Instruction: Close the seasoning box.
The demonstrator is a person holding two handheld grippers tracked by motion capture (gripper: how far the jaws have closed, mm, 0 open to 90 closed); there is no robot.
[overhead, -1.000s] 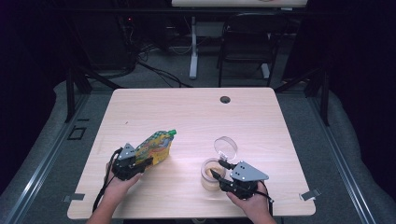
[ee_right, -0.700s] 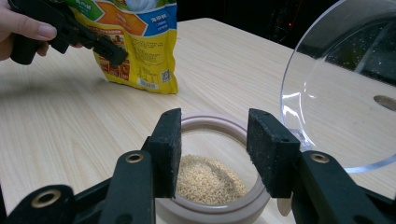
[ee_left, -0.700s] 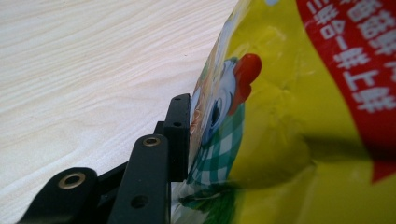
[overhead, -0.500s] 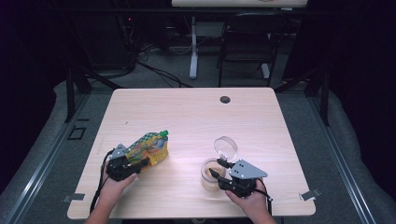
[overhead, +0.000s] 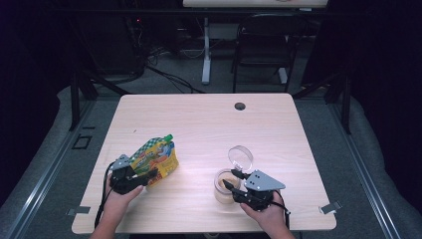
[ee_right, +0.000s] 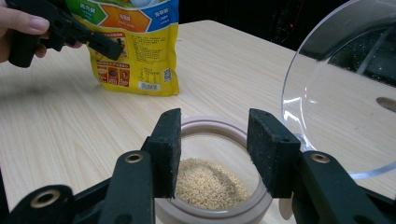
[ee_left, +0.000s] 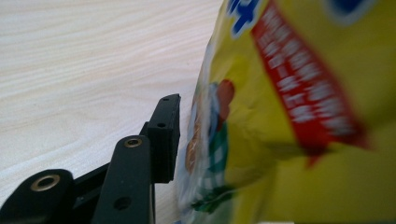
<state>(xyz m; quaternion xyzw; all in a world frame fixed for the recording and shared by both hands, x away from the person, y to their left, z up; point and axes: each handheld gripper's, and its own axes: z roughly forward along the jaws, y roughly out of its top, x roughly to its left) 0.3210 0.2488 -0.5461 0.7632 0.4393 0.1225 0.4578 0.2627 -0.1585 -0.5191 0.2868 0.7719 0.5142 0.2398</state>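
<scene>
Right gripper (overhead: 234, 181): nearest to me, low at the table's (overhead: 209, 119) front right. My two black pads straddle the rim of the jar without pressing on it; jaws apart.

Jar (ee_right: 212, 186): a clear, round, open-mouthed container with a pale ring at its lip, partly filled with fine tan grain (ee_right: 208, 182). Probably rigid and smooth-walled, hence slippery; I judge the wall just under the rim the best place to take hold.

Lid (ee_right: 345, 93): a clear, round disc, hinged open and standing up at the jar's far side. It looks thin and easily strained, so better left alone.

Left gripper (overhead: 149, 175): front left. Its jaws have just been opening. One pad (ee_left: 167, 135) stands just off the pouch, which is still between them, so they are loosened rather than clamped.

Pouch (overhead: 155, 159): a yellow printed food bag with red, green and blue labelling and a green cap (overhead: 169, 137) at its far top corner. It stands leaning on the table, well left of the jar. Soft, crinkly, light, its contents shifting; I would pinch it low at the side seam, where the film is doubled.
</scene>
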